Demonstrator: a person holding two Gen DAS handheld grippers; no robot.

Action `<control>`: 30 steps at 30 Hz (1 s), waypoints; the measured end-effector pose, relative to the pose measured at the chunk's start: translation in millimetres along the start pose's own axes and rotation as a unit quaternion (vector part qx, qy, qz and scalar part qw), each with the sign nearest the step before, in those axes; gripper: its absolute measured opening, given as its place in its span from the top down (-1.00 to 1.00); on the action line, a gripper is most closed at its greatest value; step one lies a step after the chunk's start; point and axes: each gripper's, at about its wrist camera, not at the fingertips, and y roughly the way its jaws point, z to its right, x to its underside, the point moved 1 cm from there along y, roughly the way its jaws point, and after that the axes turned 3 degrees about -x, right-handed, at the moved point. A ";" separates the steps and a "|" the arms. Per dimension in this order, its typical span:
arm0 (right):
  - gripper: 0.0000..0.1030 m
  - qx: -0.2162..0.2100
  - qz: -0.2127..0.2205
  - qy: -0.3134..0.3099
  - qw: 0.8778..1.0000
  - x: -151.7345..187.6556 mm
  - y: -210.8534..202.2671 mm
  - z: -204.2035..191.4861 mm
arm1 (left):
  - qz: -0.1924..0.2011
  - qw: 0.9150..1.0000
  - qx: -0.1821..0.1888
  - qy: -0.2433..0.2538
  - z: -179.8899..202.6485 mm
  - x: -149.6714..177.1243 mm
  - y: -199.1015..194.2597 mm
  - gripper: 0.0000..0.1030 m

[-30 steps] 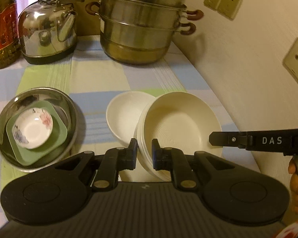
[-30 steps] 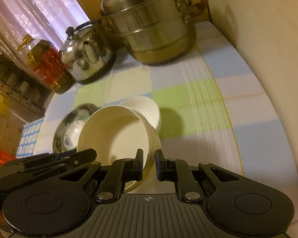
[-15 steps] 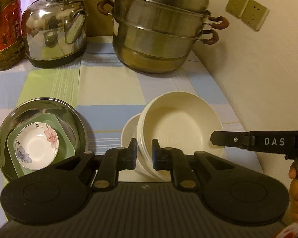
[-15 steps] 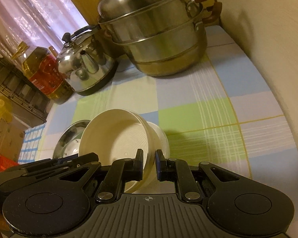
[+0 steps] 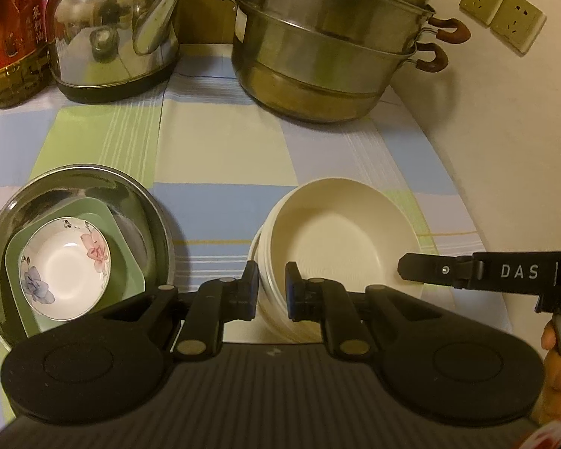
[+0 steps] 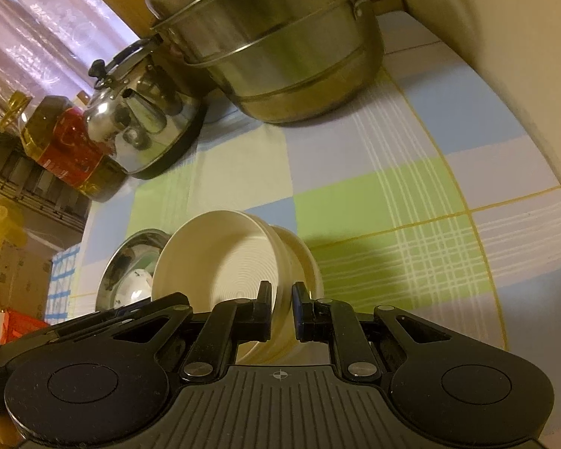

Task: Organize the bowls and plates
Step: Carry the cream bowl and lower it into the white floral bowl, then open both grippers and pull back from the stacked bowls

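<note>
A large cream bowl is held by both grippers, its rim pinched on two sides. My left gripper is shut on its near left rim. My right gripper is shut on its right rim; its finger shows in the left wrist view. The cream bowl sits over a smaller white bowl, mostly hidden beneath it. To the left a steel basin holds a green square dish and a small flowered bowl.
A steel steamer pot stands at the back, a steel kettle to its left and an oil bottle at far left. The wall with sockets runs along the right. A checked cloth covers the table.
The cream bowl has moved left and over the smaller white bowl, which now is almost covered. Both grippers kept their hold and moved forward with it.
</note>
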 end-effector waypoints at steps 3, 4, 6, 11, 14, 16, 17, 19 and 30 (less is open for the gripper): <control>0.74 0.003 -0.003 0.004 1.000 -0.5 1.9 2.2 | -0.004 1.000 0.000 0.001 1.1 0.0 3.9 0.75; 0.74 0.004 -0.004 0.006 1.000 -0.4 2.0 2.8 | -0.006 1.000 -0.001 0.001 1.2 0.1 5.2 0.75; 0.74 0.004 -0.005 0.007 1.000 -0.7 3.2 3.2 | -0.008 1.000 -0.001 0.002 1.3 0.4 7.3 0.75; 0.74 0.005 -0.006 0.012 1.000 -0.9 5.1 4.3 | -0.014 1.000 -0.004 0.005 1.6 1.0 11.2 0.75; 0.74 0.009 -0.006 0.016 1.000 -1.5 5.5 5.2 | -0.015 1.000 -0.004 0.003 1.9 0.8 11.4 0.74; 0.74 0.012 -0.004 0.015 1.000 -1.6 4.7 4.8 | -0.012 1.000 -0.004 0.004 2.4 0.8 10.0 0.67; 0.74 0.016 -0.003 0.014 1.000 -1.7 4.4 4.4 | -0.009 1.000 -0.004 0.004 2.7 0.6 9.0 0.62; 0.74 0.018 -0.003 0.013 1.000 -1.4 3.9 3.7 | -0.005 1.000 -0.004 0.004 3.0 0.2 6.7 0.59; 0.28 0.030 0.021 0.007 0.999 8.1 -13.9 4.6 | 0.020 1.000 0.001 0.010 6.0 6.4 -20.0 0.52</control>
